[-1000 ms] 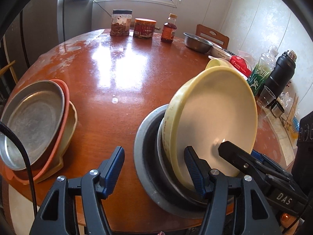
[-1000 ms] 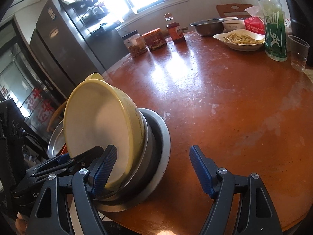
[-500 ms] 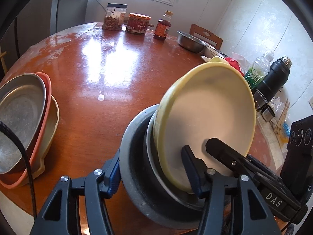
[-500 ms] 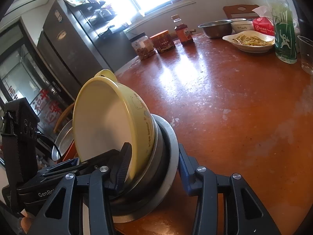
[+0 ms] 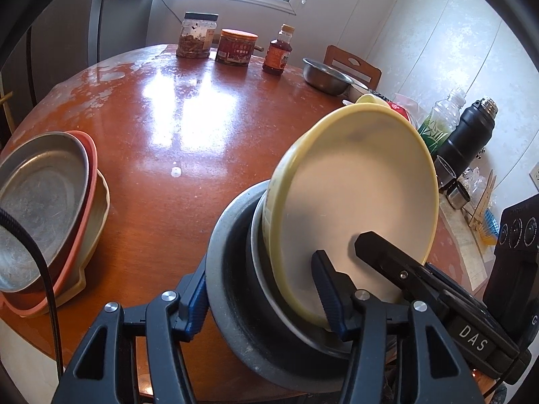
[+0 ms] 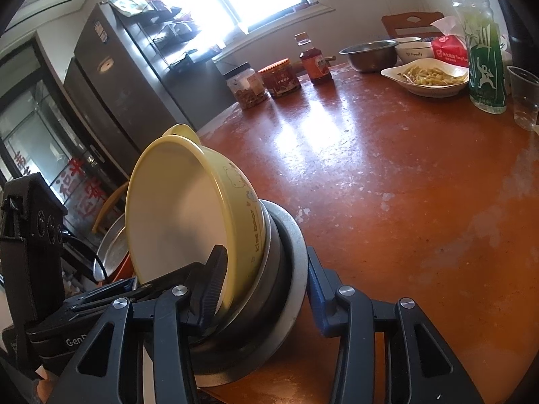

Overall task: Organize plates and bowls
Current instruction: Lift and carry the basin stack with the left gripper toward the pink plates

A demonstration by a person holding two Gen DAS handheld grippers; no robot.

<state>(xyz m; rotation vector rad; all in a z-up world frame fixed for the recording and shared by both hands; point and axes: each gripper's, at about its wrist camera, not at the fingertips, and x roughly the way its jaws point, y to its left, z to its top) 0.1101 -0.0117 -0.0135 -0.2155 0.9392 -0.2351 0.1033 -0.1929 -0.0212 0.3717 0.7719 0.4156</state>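
Left gripper (image 5: pixel 262 291) and right gripper (image 6: pixel 259 286) both clamp my tilted bowl stack (image 5: pixel 235 269).
Yellow bowl (image 5: pixel 357 202) nests innermost, above the desk (image 5: pixel 188 134).

You have a yellow bowl (image 5: pixel 357 202) with a pale inside tipped up on edge, its mouth facing you, nested in a steel bowl (image 5: pixel 261 269) that sits in a wide grey metal dish (image 5: pixel 222 269) near your edge of the table. "Kiss bear" print runs along the yellow bowl's outer wall. Well apart to your left lies a second stack: a steel plate (image 5: pixel 33 198) in a red-orange dish (image 5: pixel 86 202) on a beige dish (image 5: pixel 99 208).
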